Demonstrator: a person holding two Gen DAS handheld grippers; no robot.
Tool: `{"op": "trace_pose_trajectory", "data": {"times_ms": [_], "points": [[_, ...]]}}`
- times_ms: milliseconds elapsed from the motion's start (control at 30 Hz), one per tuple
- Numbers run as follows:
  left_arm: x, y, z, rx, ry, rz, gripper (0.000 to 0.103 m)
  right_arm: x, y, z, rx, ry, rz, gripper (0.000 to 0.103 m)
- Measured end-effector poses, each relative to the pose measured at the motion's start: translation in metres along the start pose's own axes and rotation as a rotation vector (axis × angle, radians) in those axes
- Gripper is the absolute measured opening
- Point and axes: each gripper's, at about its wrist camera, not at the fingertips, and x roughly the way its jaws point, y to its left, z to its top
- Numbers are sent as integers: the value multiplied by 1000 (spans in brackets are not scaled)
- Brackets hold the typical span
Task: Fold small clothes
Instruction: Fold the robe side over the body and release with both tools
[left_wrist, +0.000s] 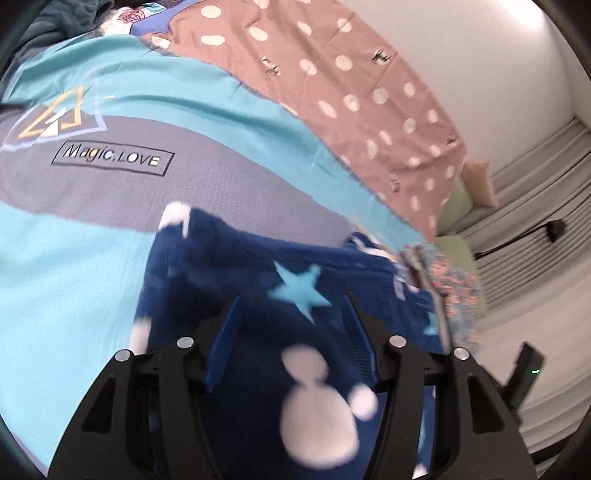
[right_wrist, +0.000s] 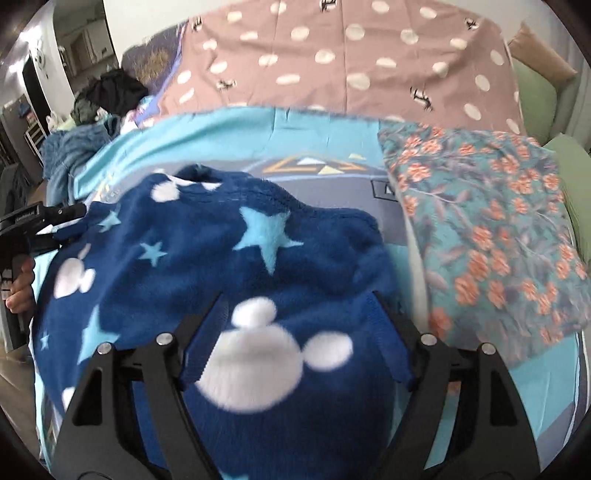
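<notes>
A dark blue fleece garment (left_wrist: 258, 258) with light-blue stars and white mouse-head shapes lies rumpled on the bed; in the right wrist view the garment (right_wrist: 221, 229) fills the middle. My left gripper (left_wrist: 291, 299) hovers low over it with its jaws apart, the fleece showing between the fingers without being pinched. The right wrist view shows the left gripper (right_wrist: 68, 223) at the garment's left edge, a hand (right_wrist: 22, 291) on its handle. My right gripper (right_wrist: 299, 295) stands wide open over the garment's near part, pads clear of the cloth.
The bed cover (left_wrist: 110, 158) is turquoise and grey with "Magic.LOVE" printed on it. A folded floral cloth (right_wrist: 480, 229) lies right of the garment. A pink dotted sheet (right_wrist: 351, 55) covers the far side. A pile of clothes (right_wrist: 110, 88) sits at the far left.
</notes>
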Motion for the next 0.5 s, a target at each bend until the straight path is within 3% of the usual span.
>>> {"op": "trace_pose_trajectory", "data": {"times_ms": [100,200,300,400,500], "points": [[-22,-6,-26,34,-9,-35,61,-8,7,-21,-31,-17,-1,80],[-28,-14,-55,91,9,-7,69,-1,13,-38,-67,-10,-39,84],[-14,-15,-72,164,41,54,70,18,12,-50,-51,2,-46,85],[-7,-19,-76,213,31,100,70,26,12,-53,-45,-10,-59,87],[-21,-21,-70,160,26,93,70,13,14,-47,-49,-4,-75,87]]}}
